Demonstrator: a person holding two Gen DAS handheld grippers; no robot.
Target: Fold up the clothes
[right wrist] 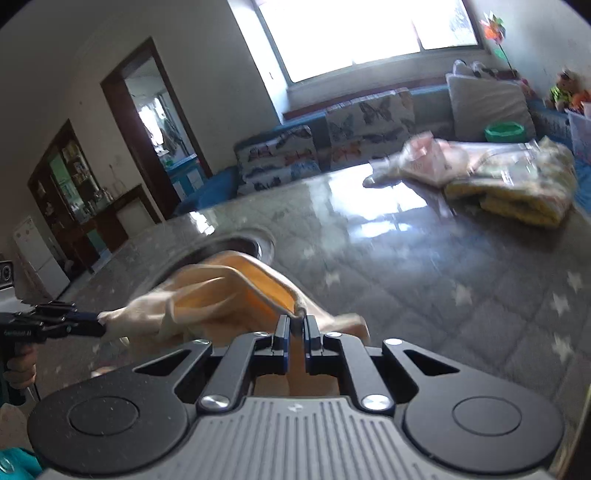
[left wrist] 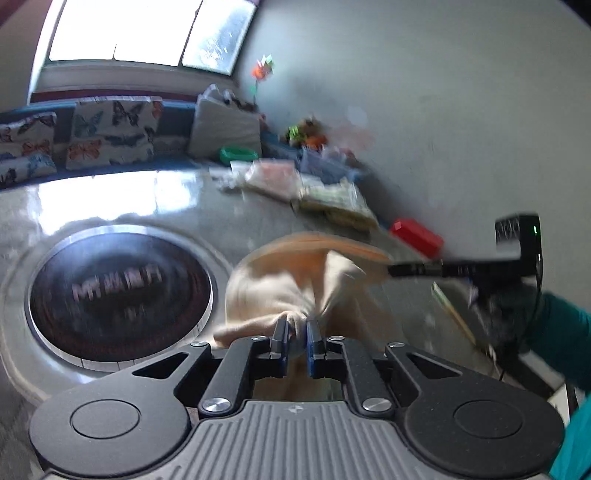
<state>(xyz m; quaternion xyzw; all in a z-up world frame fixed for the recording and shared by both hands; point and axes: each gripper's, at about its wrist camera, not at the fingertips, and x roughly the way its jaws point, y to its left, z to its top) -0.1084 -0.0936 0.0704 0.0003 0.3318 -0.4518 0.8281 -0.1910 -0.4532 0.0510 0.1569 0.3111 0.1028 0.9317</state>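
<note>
Two grippers share one cream garment (left wrist: 295, 291), and it hangs stretched between them above the table (right wrist: 424, 266), near the round inset burner (left wrist: 118, 291) at the table's left side. By size, the table comes first: a glossy grey quilted-pattern top with white stars, reflecting the window (right wrist: 354, 33). Beyond its far edge runs a blue bench with butterfly cushions (right wrist: 365, 118); at the far right corner of the table sit a yellow folded blanket (right wrist: 517, 192) and a pinkish bag (right wrist: 417, 155). A red box (left wrist: 417, 236) lies near the right edge, against the grey wall.

The garment, cream outside and orange within, has its long axis running roughly from one gripper to the other, sagging in the middle and blurred by motion. The left gripper (left wrist: 297, 332) is clamped on a bunched cream fold, its blue-edged jaws nearly together with cloth pinched between them. The right gripper (right wrist: 297, 326) is likewise closed on a thin hem of the same piece, just where the orange lining shows.

Judging from this, each hand holds one end, so neither is nearer; the next move likely depends on bringing the taut span down flat onto the bare table beyond the burner. A hand (right wrist: 20, 365) in a teal sleeve grips the left tool's handle.
</note>
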